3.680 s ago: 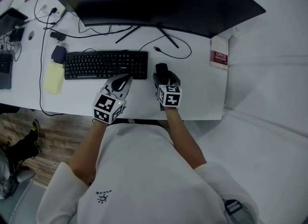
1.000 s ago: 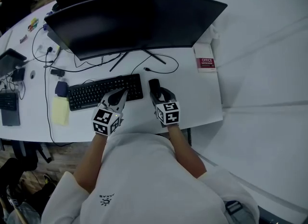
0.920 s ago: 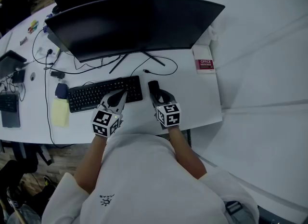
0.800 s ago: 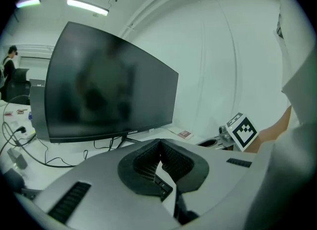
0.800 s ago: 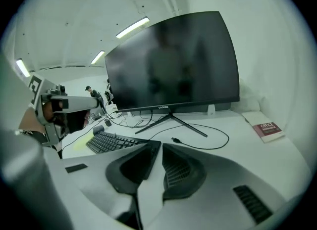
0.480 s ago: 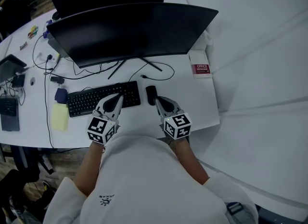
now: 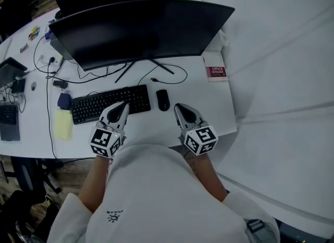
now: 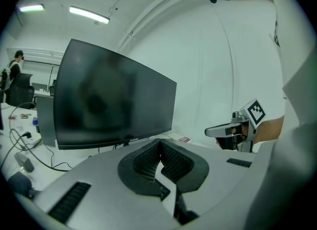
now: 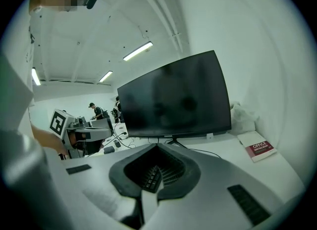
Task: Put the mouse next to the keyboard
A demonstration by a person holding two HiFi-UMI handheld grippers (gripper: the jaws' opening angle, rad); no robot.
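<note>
The black mouse [image 7: 163, 100] lies on the white desk [image 7: 209, 106], just right of the black keyboard [image 7: 110, 104], with a narrow gap between them. My right gripper [image 7: 179, 107] hovers to the right of the mouse and nearer to me, clear of it; its jaws are shut with nothing between them [image 9: 156, 170]. My left gripper [image 7: 122, 106] hangs over the keyboard's near edge, also shut and empty [image 8: 159, 151]. The left gripper view shows the right gripper [image 8: 225, 131] raised in the air, and the right gripper view shows the left gripper [image 9: 85, 135].
A wide curved monitor [image 7: 135, 27] stands behind the keyboard, its stand and cables [image 7: 156, 69] on the desk. A red and white book [image 7: 215, 73] lies at the back right. A yellow notepad [image 7: 62, 124] and a dark blue object [image 7: 63, 101] sit left of the keyboard.
The right gripper has let go of the mouse, drawn back toward me and to the right, and closed its jaws. The mouse stays beside the keyboard. The left gripper has drawn back slightly.
</note>
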